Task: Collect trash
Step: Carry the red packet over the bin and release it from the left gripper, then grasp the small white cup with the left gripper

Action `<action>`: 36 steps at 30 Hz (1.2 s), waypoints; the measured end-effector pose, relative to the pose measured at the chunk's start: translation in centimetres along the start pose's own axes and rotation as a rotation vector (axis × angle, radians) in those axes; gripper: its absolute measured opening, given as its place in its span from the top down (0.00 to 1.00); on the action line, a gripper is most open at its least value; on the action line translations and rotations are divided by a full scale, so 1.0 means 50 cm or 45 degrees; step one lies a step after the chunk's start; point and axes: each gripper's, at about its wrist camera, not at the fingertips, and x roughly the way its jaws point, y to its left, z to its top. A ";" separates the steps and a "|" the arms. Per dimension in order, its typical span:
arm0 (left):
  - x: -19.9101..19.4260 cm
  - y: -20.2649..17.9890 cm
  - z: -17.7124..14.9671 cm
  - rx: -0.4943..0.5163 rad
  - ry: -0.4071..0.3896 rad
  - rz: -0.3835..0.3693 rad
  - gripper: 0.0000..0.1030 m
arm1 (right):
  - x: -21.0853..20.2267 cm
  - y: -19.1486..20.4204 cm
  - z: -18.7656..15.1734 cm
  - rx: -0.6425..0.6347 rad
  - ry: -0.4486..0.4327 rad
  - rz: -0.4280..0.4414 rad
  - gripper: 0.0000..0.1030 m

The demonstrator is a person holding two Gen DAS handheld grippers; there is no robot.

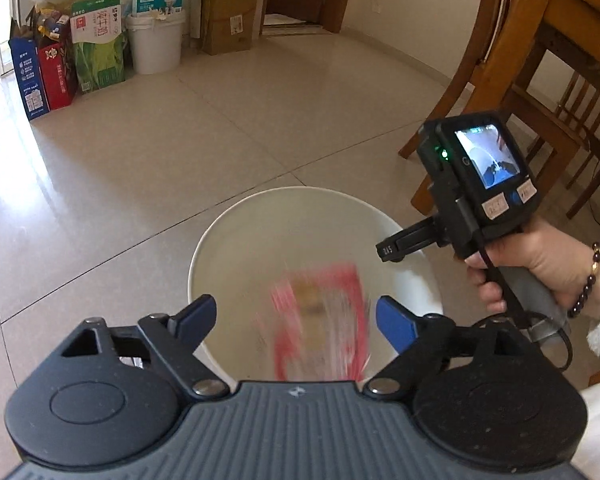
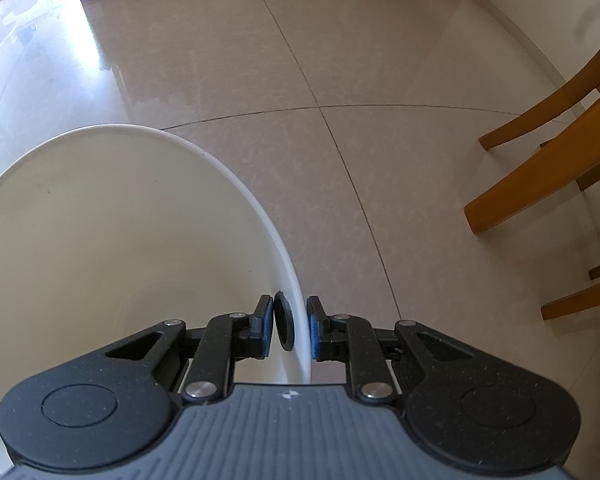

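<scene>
A white trash bin (image 1: 260,220) stands on the tiled floor under both grippers. My left gripper (image 1: 296,311) hangs open over its mouth. Between and below its blue pads, a red wrapper (image 1: 320,320) shows motion-blurred inside the bin, touching neither pad. In the left wrist view, a hand holds my right gripper (image 1: 390,250) at the bin's right rim. In the right wrist view, my right gripper (image 2: 288,328) is shut on the bin (image 2: 100,220) wall, one pad inside against a black round knob (image 2: 284,326), the other outside. The bin's bottom is hidden in this view.
Wooden chair legs (image 1: 480,92) and a table edge stand to the right; more chair legs (image 2: 540,184) are near the right gripper. Along the far wall are colourful cartons (image 1: 52,68), a white bucket (image 1: 156,44) and a cardboard box (image 1: 228,20). Open tiled floor lies between.
</scene>
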 end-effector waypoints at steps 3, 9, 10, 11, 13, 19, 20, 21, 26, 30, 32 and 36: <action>-0.004 0.004 -0.009 -0.021 -0.004 0.030 0.10 | -0.001 -0.002 0.001 -0.002 0.002 0.001 0.80; -0.043 0.029 -0.021 -0.053 -0.041 0.092 0.05 | 0.000 -0.008 0.001 0.001 0.003 0.005 0.80; -0.049 0.035 -0.028 -0.050 -0.044 0.117 0.04 | 0.000 -0.008 0.001 0.000 0.003 0.003 0.80; -0.052 0.040 -0.033 -0.052 -0.042 0.137 0.04 | 0.000 -0.006 0.001 0.000 0.003 0.002 0.80; -0.060 0.054 -0.049 -0.061 -0.036 0.175 0.04 | -0.001 -0.005 0.001 -0.001 0.003 0.001 0.80; -0.060 0.114 -0.138 -0.206 0.016 0.283 0.04 | -0.003 0.002 -0.002 0.002 0.001 -0.003 0.80; -0.055 0.123 -0.158 -0.230 0.032 0.312 0.04 | -0.003 0.004 -0.002 -0.001 0.000 -0.006 0.80; -0.050 0.131 -0.177 -0.257 0.049 0.330 0.04 | -0.004 0.006 -0.003 -0.001 -0.001 -0.008 0.80; -0.020 0.165 -0.274 -0.392 0.105 0.408 0.04 | -0.005 0.009 -0.005 -0.008 -0.006 -0.017 0.80; 0.009 0.188 -0.357 -0.517 0.110 0.447 0.05 | -0.003 0.012 -0.005 -0.012 -0.009 -0.026 0.79; 0.030 0.193 -0.403 -0.568 0.112 0.481 0.05 | -0.004 0.015 -0.007 -0.019 -0.013 -0.030 0.79; 0.089 0.195 -0.482 -0.596 0.130 0.563 0.07 | -0.004 0.017 -0.008 -0.023 -0.018 -0.032 0.79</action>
